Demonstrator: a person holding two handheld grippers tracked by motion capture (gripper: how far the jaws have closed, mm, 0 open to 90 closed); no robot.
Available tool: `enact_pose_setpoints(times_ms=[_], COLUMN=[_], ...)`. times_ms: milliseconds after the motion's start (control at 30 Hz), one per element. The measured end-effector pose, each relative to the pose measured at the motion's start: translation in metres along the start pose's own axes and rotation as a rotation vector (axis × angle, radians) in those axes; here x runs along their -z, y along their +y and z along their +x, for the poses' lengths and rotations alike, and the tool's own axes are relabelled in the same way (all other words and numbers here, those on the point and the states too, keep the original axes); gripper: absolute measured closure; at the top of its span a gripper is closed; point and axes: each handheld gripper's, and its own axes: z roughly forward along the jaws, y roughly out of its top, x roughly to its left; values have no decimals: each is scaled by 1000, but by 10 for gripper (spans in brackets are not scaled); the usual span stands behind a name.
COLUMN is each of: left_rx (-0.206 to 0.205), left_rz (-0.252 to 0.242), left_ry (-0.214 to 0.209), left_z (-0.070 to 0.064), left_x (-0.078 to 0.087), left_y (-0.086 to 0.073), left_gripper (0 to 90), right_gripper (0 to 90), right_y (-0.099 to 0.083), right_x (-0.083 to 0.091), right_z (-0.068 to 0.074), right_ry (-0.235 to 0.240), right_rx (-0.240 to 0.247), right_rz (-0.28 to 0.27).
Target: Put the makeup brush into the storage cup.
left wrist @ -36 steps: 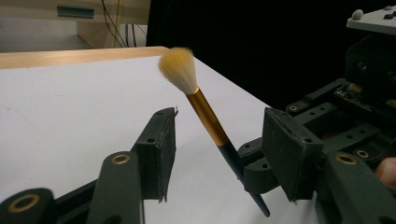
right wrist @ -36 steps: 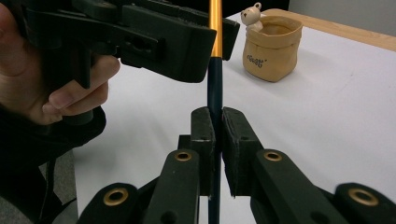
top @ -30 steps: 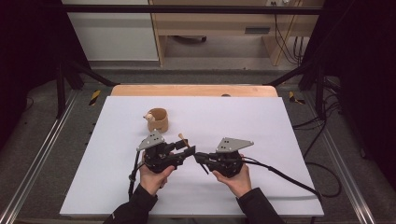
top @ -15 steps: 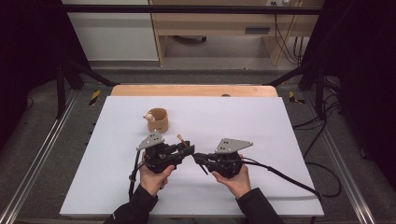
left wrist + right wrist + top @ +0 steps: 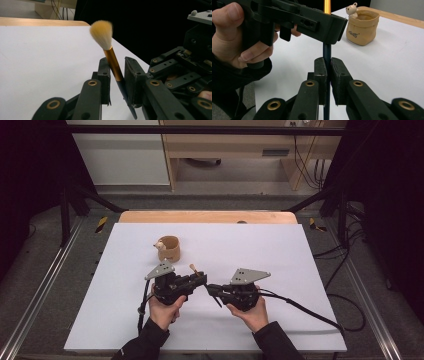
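A makeup brush [image 5: 115, 67] with pale orange bristles, a gold ferrule and a dark handle stands nearly upright between both grippers. My left gripper [image 5: 117, 68] has its jaws around the ferrule and upper handle with a thin gap on each side. My right gripper [image 5: 327, 66] is shut on the dark handle lower down. In the high view the two grippers meet tip to tip at the table's near middle, left gripper [image 5: 201, 279] and right gripper [image 5: 210, 288], with the brush [image 5: 195, 271] rising between them.
A small tan pouch-shaped cup [image 5: 169, 248] with a little bear figure [image 5: 352, 11] on its rim stands just beyond the left gripper. The white table [image 5: 300, 270] has open room to the right and far side. Cables trail off toward the front.
Both hands and the brush stay almost where they were; the grippers have shifted only slightly.
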Motion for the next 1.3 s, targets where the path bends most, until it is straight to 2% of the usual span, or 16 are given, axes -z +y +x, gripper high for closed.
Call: enact_pose_setpoints(times_ms=[367,467,700,1000,1200,1300], left_rx=[-2,-10,-29,-72,-103,-118], left_rz=[-13,-12,-6,-18,-21,-16], left_ry=[-19,-16,-9,25,53,80], left_z=[-3,-4,-5,-3,0,2], left_x=[1,1,3,15,26,31], left_y=[-1,-1,1,8,15,17], left_gripper=[800,829,831,830,830,830], right_gripper=[837,866,797,665,583,543], right_y=[0,-1,0,3,2,0], right_x=[-1,-1,1,6,7,8], right_z=[1,1,0,-3,-8,-11], right_ry=[6,2,-13,-70,-113,-125], right_rx=[4,11,14,30,12,-5], right_rz=[-2,-5,-8,0,13,8])
